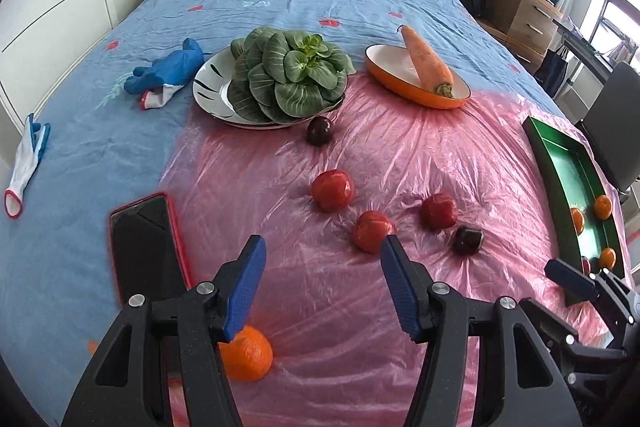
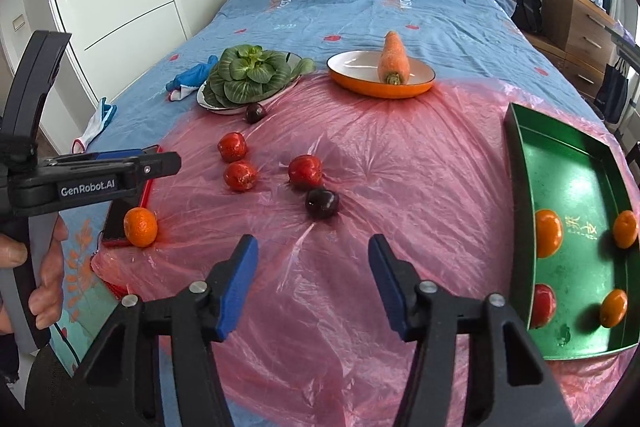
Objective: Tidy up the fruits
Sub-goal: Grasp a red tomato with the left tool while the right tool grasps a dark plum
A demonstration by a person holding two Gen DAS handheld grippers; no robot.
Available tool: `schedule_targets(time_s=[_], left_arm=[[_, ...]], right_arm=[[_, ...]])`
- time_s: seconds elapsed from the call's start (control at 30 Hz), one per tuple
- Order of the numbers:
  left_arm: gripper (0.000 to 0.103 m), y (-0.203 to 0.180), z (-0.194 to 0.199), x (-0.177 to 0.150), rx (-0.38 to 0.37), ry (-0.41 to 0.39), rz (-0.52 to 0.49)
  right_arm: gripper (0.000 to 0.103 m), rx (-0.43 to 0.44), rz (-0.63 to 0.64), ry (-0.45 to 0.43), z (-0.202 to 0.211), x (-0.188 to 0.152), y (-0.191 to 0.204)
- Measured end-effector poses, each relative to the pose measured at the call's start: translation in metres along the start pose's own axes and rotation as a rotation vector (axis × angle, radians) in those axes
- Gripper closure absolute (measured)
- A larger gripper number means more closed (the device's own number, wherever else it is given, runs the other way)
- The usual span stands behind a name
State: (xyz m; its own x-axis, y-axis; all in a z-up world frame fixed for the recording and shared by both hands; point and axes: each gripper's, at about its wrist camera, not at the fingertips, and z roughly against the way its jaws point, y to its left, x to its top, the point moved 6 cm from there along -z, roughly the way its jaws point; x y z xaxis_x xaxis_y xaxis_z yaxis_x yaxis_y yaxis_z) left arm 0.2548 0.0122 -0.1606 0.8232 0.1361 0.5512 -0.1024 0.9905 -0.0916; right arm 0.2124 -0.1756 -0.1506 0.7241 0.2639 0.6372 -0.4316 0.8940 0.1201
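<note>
On a pink plastic sheet (image 2: 400,167) lie three red tomato-like fruits (image 2: 305,171), two dark plums (image 2: 322,203) and one orange (image 2: 140,227). The orange also shows in the left wrist view (image 1: 246,355), just under my left gripper's left finger. A green tray (image 2: 520,163) at the right holds three oranges (image 2: 548,233) and a red fruit (image 2: 544,305). My left gripper (image 1: 322,255) is open and empty above the sheet. My right gripper (image 2: 312,253) is open and empty, just short of the near plum.
A striped plate with leafy greens (image 1: 292,77) and an orange dish with a carrot (image 1: 428,65) stand at the far edge of the sheet. A red-cased phone (image 1: 146,243) lies left of the sheet. Blue and white gloves (image 1: 168,73) lie on the blue bedspread.
</note>
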Motion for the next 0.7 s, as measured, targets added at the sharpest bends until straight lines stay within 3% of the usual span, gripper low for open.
schedule_targets(time_s=[0.43,0.57,0.7], left_arm=[[0.051,0.001,-0.061,0.027,0.010,0.036,0.031],[0.059,0.000,-0.073,0.030,0.002,0.048,0.032],[0.065,0.001,-0.084,0.028,-0.006,0.065,0.042]], right_arm=[[0.028,0.054,-0.006,0.052,-0.054,0.015,-0.006],[0.043,0.065,0.003,0.066,-0.066,0.020,-0.005],[0.045,0.057,0.004,0.085,-0.077,0.019,-0.006]])
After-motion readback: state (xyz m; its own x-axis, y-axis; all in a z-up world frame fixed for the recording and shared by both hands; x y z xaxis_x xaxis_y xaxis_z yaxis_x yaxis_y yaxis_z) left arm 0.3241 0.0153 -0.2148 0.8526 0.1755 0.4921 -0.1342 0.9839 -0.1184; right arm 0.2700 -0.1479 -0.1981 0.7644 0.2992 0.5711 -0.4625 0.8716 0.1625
